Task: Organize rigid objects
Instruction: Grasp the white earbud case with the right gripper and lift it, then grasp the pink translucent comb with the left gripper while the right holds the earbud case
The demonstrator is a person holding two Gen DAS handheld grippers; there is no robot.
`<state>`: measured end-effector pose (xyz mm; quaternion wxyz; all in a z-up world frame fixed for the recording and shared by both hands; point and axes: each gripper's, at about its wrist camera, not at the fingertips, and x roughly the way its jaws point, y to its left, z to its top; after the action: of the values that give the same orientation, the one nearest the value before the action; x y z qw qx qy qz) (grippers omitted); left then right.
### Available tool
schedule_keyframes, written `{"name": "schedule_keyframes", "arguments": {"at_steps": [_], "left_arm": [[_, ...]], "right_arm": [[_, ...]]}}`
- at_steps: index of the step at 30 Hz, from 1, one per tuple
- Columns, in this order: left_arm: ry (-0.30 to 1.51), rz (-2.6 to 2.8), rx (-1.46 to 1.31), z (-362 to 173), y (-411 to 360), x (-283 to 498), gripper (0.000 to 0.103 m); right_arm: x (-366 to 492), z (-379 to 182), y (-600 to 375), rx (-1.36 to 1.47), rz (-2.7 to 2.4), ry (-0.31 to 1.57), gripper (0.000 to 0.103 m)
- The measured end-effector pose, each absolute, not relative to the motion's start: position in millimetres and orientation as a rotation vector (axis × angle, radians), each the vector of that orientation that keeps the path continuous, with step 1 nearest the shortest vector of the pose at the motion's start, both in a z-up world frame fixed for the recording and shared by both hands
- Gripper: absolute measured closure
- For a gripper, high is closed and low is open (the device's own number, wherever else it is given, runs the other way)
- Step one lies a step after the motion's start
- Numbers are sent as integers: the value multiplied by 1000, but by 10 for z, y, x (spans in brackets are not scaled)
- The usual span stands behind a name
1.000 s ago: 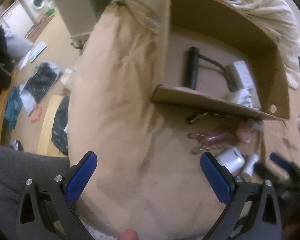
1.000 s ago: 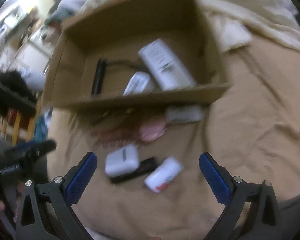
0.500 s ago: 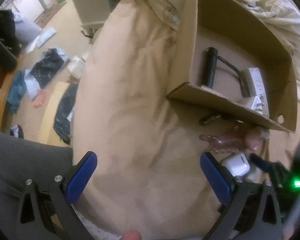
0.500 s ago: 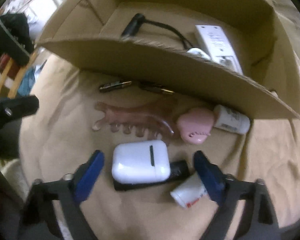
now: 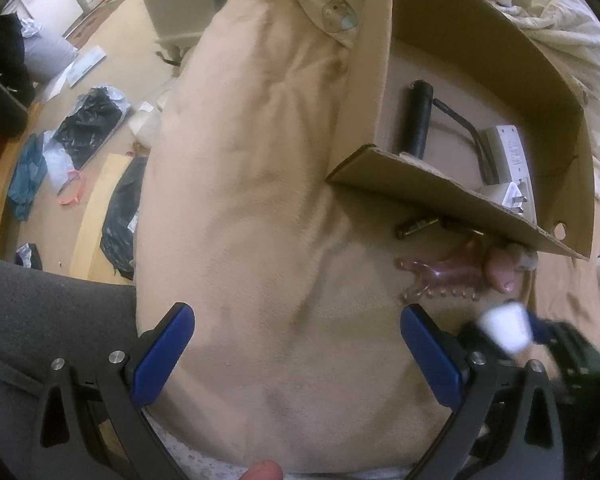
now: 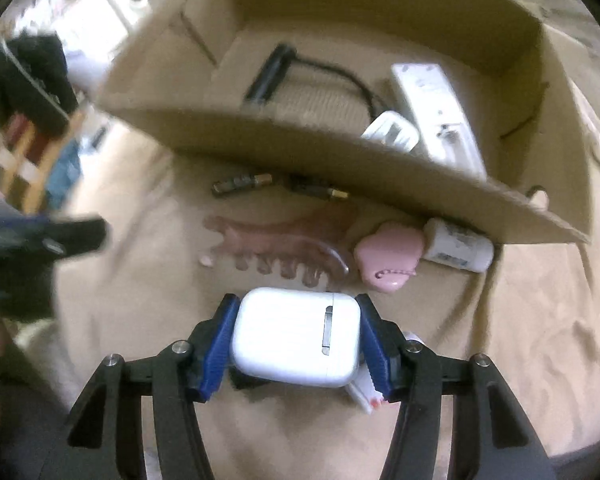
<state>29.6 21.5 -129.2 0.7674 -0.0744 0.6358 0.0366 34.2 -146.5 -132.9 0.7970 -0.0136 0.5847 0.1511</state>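
Observation:
My right gripper is closing its jaws on a white earbud case; both blue pads touch the case's sides. The case sits over a black flat item and beside a white tube on the beige blanket. In the left wrist view the case shows blurred at the lower right. My left gripper stands open over bare blanket with nothing between its fingers. Behind the case stands an open cardboard box holding a black cylinder with a cable, a white power strip and a white plug.
Between the case and the box lie a translucent pink comb-like piece, a pink soft item, a white bottle and two batteries. To the left the bed edge drops to a cluttered floor. A rumpled duvet lies behind the box.
The right gripper came down and forward over the white case, and its jaws narrowed from wide open until the pads met the case's sides. The left gripper stayed open and barely moved.

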Motion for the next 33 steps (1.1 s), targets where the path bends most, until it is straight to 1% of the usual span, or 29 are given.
{"name": "schedule_keyframes", "arguments": {"at_steps": [4, 9, 12, 19, 23, 25, 30, 33], "left_arm": [[1388, 81, -147, -1321, 191, 302, 1], [1384, 95, -104, -1355, 157, 295, 1], [1381, 112, -83, -1361, 164, 285, 1], [1381, 129, -63, -1381, 171, 262, 0], [1394, 135, -59, -1390, 114, 268, 0], [1406, 132, -66, -1403, 56, 287, 1], [1480, 86, -164, -1565, -130, 362, 0], [1491, 108, -186, -1641, -227, 444, 0]], "right_arm": [[283, -869, -1756, 104, 355, 1134, 42], [241, -390, -2068, 160, 339, 984, 42], [233, -209, -2314, 171, 320, 941, 42], [255, -306, -2607, 235, 291, 887, 42], [240, -302, -2640, 256, 274, 841, 42], [242, -338, -2619, 266, 281, 847, 42], [239, -360, -2681, 303, 279, 844, 42], [209, -345, -2763, 346, 280, 832, 42]]}}
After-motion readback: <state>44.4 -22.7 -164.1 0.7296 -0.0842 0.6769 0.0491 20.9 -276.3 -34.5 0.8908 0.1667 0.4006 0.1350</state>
